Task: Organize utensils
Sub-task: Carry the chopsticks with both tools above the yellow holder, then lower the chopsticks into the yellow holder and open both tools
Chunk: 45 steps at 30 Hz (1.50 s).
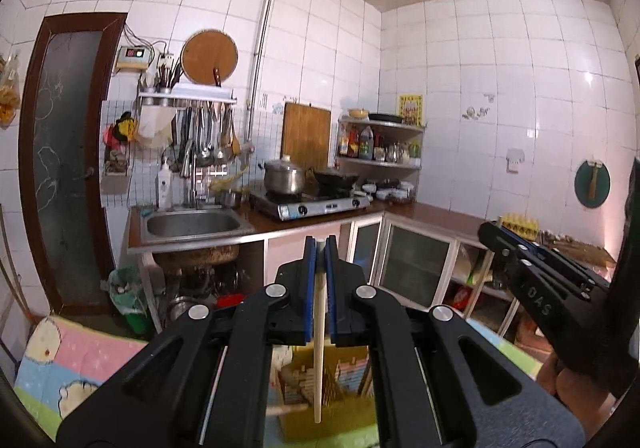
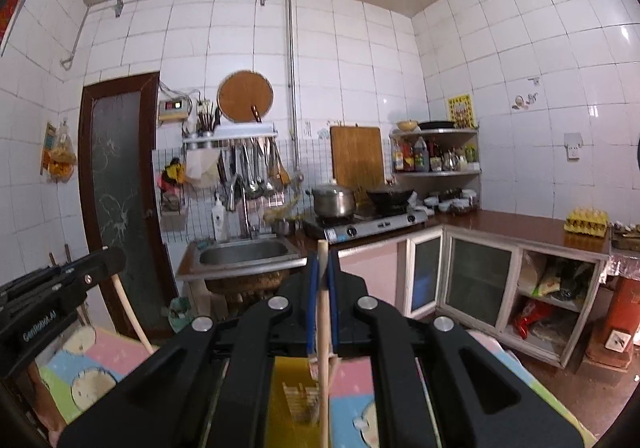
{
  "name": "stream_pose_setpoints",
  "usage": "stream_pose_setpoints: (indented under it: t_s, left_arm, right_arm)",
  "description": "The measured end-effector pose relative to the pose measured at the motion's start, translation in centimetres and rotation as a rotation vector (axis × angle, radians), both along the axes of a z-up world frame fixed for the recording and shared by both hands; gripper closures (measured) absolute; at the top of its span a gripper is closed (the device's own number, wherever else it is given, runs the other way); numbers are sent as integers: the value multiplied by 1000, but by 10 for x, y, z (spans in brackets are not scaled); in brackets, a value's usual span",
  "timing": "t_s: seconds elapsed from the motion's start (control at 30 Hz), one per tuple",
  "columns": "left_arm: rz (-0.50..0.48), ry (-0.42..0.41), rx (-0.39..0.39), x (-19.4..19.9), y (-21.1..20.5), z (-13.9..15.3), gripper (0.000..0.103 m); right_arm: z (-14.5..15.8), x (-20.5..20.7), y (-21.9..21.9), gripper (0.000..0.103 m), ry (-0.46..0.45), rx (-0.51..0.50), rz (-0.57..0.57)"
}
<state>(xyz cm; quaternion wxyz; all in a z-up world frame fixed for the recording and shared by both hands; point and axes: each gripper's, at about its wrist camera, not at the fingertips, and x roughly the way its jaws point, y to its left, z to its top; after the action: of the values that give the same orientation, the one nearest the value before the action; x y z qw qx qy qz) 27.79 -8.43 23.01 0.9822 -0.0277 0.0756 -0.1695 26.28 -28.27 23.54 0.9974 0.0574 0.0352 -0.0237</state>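
Both grippers are clamping thin wooden sticks, likely chopsticks or spoon handles. The left gripper [image 1: 320, 248] is pinching a pale wooden stick [image 1: 319, 344] between its blue pads, jaws closed tight on it; the stick is hanging almost straight down, its lower end sitting over a yellow utensil holder [image 1: 332, 388] below. A second wooden handle [image 1: 286, 409] is poking out of that holder at a slant.

The right gripper [image 2: 322, 268] is likewise gripping a wooden stick [image 2: 324, 368], jaws closed on it, the top end sticking up just above the pads and the rest hanging down over the same yellow holder [image 2: 288, 388].

The holder is sitting on a pastel cartoon floor mat [image 2: 92, 368]. In the right wrist view the left gripper is showing at the left edge with its stick curving downward. Both grippers are pointing roughly level toward the kitchen counter [image 1: 440, 216], sink [image 1: 192, 226] and stove [image 1: 312, 204].
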Motion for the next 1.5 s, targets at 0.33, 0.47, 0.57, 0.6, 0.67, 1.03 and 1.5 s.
stream_pose_setpoints:
  t_s: [0.33,0.47,0.57,0.6,0.67,1.03,1.5]
  left_arm:
    - [3,55,31,55,-15,-32,100]
    - [7,100,48,67,-14,-59,99]
    - [6,137,55,73,-12,-76,99]
    - [8,146,57,75,-11,-81,99]
    - [7,169,59,78,-9,-92,99]
    - [63,282,69,78,11,-113,75]
    - [149,347,103,14,54,-126,5]
  right_arm:
    - [-32,72,7,98,61,22,37]
    - [-64,86,5,98,131,22,51]
    - [-84,90,4,98,174,15,56]
    - [-90,91,3,98,186,15,55]
    - [-102,91,1,98,209,16,55]
    - [-129,84,-1,94,338,-27,55]
    - [-154,4,9,36,461,13,-25]
